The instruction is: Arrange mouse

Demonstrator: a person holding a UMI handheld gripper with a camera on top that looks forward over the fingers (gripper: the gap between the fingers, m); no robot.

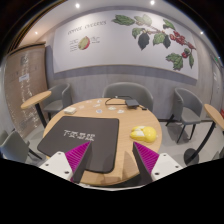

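Fingers [113,160] spread and empty above round worktop [110,172]; yellow mouse [143,132] beyond right finger, beside black mat [82,136]; likely light, rigid, smooth-shelled, best pinched across its flanks.

A round wooden table [112,125] stands in a café-like room, with grey chairs [128,94] around it and a second table [36,98] nearby. The pale back wall [110,45] bears a leafy plant mural [155,38] and small lettering.
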